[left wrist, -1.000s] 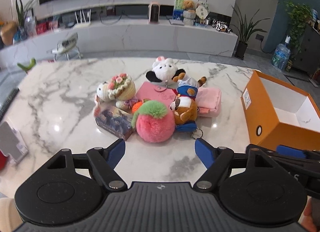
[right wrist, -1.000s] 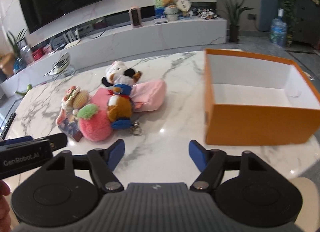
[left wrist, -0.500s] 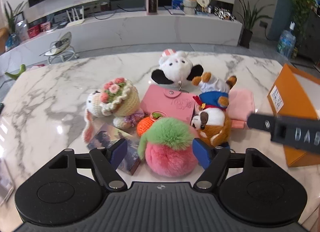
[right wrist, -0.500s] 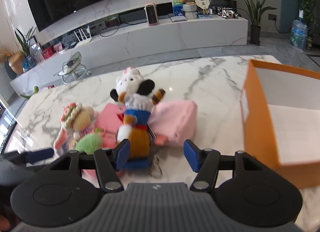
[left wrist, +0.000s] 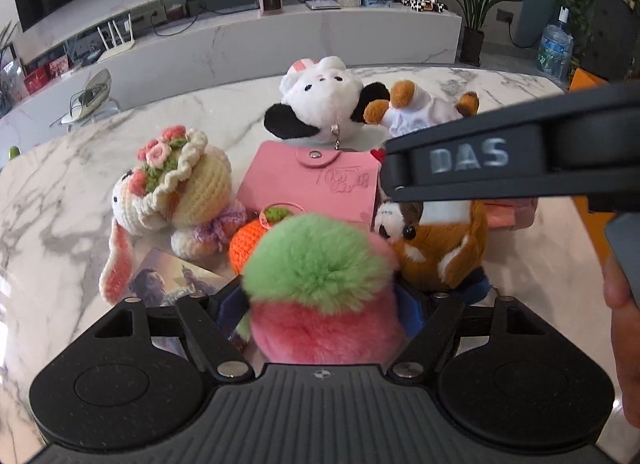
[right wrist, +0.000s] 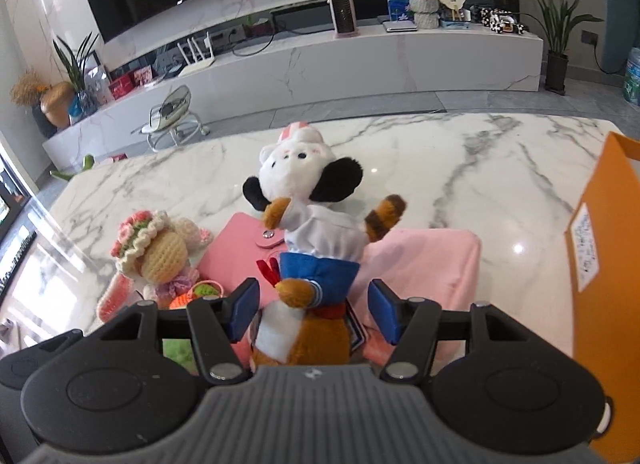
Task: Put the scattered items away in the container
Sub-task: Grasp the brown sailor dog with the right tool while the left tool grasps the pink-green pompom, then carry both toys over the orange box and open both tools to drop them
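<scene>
A fluffy pink and green pompom (left wrist: 320,284) lies on the marble table (left wrist: 60,192) between the fingers of my left gripper (left wrist: 320,306), which is open around it; the fluff hides most of the pads. My right gripper (right wrist: 316,304) is open astride a brown plush dog in a blue outfit (right wrist: 308,328), with gaps on both sides. Its black body (left wrist: 480,160) crosses the left wrist view. Behind lie a pink wallet (left wrist: 312,184), a white and black plush (right wrist: 296,172), a crochet bunny (left wrist: 176,188) and a pink pouch (right wrist: 424,264). The orange box (right wrist: 600,264) stands at the right.
A small orange crochet charm (left wrist: 248,240) and a picture card (left wrist: 168,280) lie left of the pompom. A hand (left wrist: 624,324) shows at the right edge. Beyond the table runs a long white TV bench (right wrist: 360,64) with plants and ornaments.
Both grippers have come down and forward onto the pile. The left one now straddles the pompom, and the right one, slightly narrower than before, straddles the plush dog.
</scene>
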Motion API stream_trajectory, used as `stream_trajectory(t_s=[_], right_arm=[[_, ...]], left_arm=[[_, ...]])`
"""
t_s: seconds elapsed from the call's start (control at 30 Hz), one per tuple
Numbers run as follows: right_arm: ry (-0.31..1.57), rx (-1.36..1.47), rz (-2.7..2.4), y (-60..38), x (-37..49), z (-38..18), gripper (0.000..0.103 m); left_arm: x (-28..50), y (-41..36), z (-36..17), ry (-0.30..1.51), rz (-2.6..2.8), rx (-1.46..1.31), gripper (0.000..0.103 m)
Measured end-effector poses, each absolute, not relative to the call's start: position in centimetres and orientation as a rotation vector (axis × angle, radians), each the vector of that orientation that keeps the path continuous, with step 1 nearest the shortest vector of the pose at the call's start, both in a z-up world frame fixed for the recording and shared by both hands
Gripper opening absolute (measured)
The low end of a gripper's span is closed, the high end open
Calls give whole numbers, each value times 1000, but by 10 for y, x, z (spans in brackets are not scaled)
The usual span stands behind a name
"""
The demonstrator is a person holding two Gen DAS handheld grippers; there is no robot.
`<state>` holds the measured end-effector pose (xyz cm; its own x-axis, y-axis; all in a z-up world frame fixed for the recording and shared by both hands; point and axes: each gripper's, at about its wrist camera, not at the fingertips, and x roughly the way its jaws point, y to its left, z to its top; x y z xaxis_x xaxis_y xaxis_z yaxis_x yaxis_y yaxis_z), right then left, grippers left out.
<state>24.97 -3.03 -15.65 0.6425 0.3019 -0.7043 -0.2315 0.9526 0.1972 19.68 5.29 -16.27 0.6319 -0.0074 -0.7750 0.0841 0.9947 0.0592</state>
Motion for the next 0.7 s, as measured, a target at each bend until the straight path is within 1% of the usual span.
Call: stream_trajectory(t_s=[0.13, 0.17, 0.23, 0.27, 0.3, 0.37, 0.47, 0.7], right_arm=[[825, 51, 307, -22, 253, -166, 63], [821, 35, 308, -19, 253, -167, 62], [804, 0, 315, -15, 250, -168, 58], [793, -22, 318, -13, 248, -167, 56], [785, -29, 321, -12, 246, -166, 54], [778, -38, 321, -13, 244, -165, 48], [771, -46, 332, -14, 239, -162, 44], [730, -31, 336, -24, 220, -140, 43]], left_arm=[[198, 45, -168, 863, -45, 170, 88], [197, 43, -169, 858, -43, 185, 87], [197, 40, -171, 839, -38, 220, 78], [196, 40, -171, 829, -38, 225, 69], [196, 40, -170, 829, -46, 229, 63], [195, 40, -169, 837, -61, 222, 59], [192, 42, -167, 844, -70, 192, 56], [175, 50, -147, 825, -67, 160, 55]])
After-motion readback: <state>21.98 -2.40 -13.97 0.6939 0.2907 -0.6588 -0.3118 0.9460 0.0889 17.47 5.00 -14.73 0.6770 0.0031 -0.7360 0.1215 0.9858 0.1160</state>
